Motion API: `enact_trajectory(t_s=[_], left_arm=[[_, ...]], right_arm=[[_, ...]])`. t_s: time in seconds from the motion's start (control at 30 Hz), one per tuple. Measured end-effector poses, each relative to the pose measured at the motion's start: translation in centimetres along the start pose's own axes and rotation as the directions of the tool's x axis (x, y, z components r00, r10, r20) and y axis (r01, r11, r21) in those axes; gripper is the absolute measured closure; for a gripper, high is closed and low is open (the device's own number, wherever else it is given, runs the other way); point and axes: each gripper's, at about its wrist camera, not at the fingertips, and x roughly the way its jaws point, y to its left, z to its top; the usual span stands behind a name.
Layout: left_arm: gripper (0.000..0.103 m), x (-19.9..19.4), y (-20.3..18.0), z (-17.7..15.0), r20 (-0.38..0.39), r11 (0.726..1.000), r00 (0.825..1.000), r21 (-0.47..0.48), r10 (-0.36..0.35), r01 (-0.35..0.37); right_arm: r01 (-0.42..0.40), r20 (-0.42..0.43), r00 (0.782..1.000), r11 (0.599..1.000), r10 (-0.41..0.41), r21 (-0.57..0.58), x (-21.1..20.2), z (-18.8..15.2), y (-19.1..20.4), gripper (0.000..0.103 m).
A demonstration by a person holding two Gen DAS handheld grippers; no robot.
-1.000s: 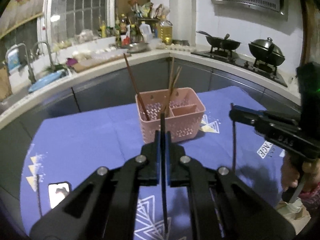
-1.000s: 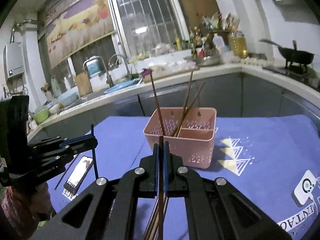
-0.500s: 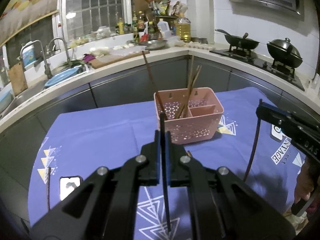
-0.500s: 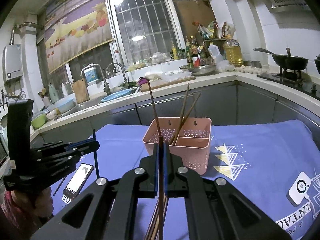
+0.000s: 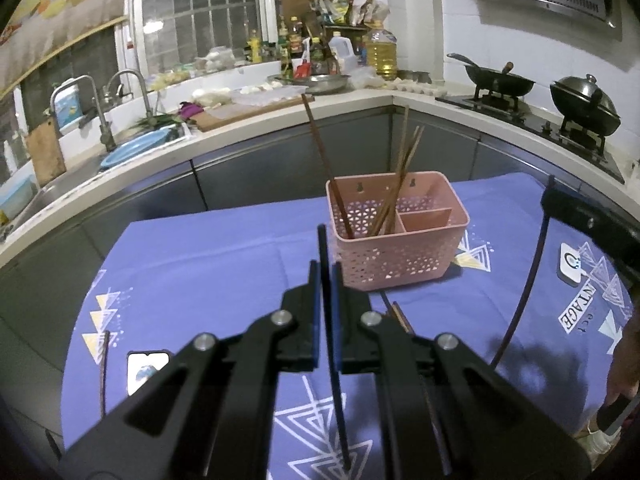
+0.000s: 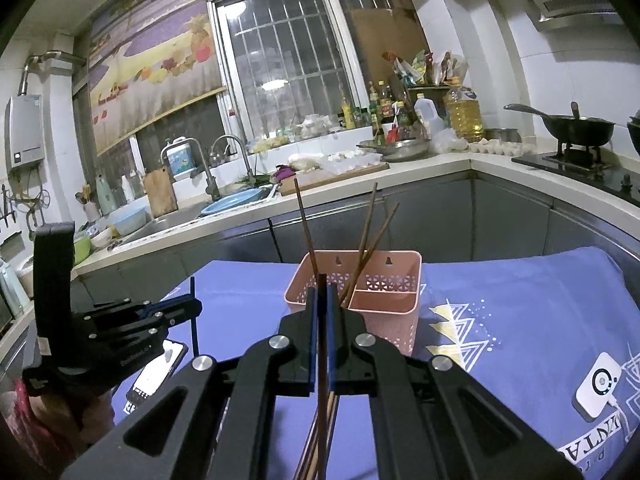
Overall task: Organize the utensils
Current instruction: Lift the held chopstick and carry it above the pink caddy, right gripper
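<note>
Nearest: left gripper (image 5: 326,276), jaws pressed together on one dark chopstick (image 5: 334,360) that runs upright between the pads, its lower end reaching down toward the cloth. Right gripper (image 6: 322,300), jaws likewise pinched shut on a reddish-brown chopstick (image 6: 322,380), held upright; more loose sticks show below it. Surface: a table under a purple-blue tablecloth (image 5: 208,264) printed with white and yellow triangles and lettering. On it, a phone (image 6: 156,378) lying flat near the left side, a single loose stick (image 5: 103,368) near the left edge, and a white square device (image 6: 598,386) at the right. Mid-table: the pink perforated utensil basket (image 5: 400,256), divided into compartments, with several brown chopsticks (image 5: 394,184) standing tilted in its larger left compartment; the small right compartment shows nothing in it. Beyond: a grey-fronted counter (image 5: 280,120) wrapping round the room, with sink and taps (image 6: 208,168), a blue basin (image 6: 232,202), a cutting board, bottles and an oil jug (image 6: 464,112); a hob with wok (image 5: 500,80) and lidded pot (image 5: 584,108) under an extractor hood; a barred window (image 6: 288,40). Against a second earlier: the left view has swung, so the basket now sits further right and higher in it; both grips are unchanged.
</note>
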Motion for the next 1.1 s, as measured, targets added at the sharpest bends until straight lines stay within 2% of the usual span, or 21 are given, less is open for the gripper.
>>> enact_trajectory(t_s=[0.53, 1.03, 1.1], left_arm=[[0.098, 0.8, 0.1, 0.1, -0.006, 0.999, 0.999, 0.007, 0.040, -0.040], [0.099, 0.5, 0.5, 1.0, 0.016, 0.998, 0.998, 0.013, 0.060, -0.060], [0.099, 0.2, 0.8, 1.7, 0.019, 0.999, 0.999, 0.005, 0.035, -0.035]], right_arm=[[0.000, 0.078, 0.997, 1.000, -0.002, 0.016, -1.2, 1.6, -0.4, 0.099], [-0.028, 0.133, 0.991, 1.000, 0.028, 0.001, -1.8, 4.8, -0.1, 0.099], [-0.039, 0.133, 0.990, 0.999, 0.039, 0.002, -1.6, 5.5, 0.0, 0.099]])
